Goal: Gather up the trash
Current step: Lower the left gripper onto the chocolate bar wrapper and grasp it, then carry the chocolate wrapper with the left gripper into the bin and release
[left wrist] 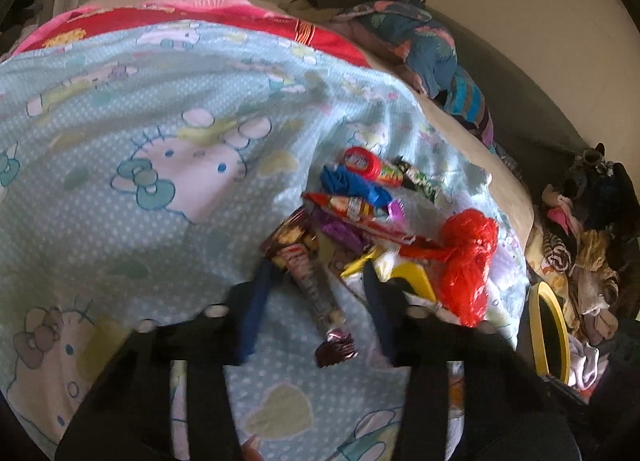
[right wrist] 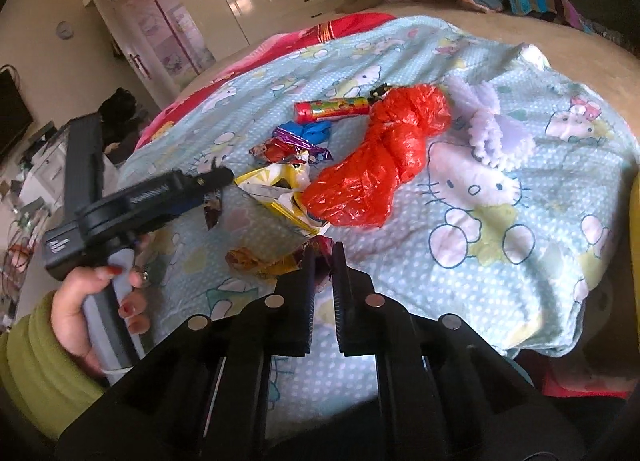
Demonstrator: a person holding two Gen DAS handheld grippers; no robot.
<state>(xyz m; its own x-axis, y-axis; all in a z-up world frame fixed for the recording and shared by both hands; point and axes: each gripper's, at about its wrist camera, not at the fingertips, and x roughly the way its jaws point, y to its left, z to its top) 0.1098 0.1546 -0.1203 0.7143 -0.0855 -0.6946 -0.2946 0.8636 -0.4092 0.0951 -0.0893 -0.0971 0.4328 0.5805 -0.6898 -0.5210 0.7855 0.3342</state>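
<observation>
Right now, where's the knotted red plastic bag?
The knotted red plastic bag lies on the pale blue cartoon-print blanket, right of the wrapper pile, just beyond the red-capped candy tube.

Motion blur smeared the left gripper's fingers and the brown wrapper between them, its print unreadable. The yellow bin off the bed's right edge was part-hidden by the gripper body. The right gripper covered most of a foil wrapper.

no legible text on wrappers
</observation>
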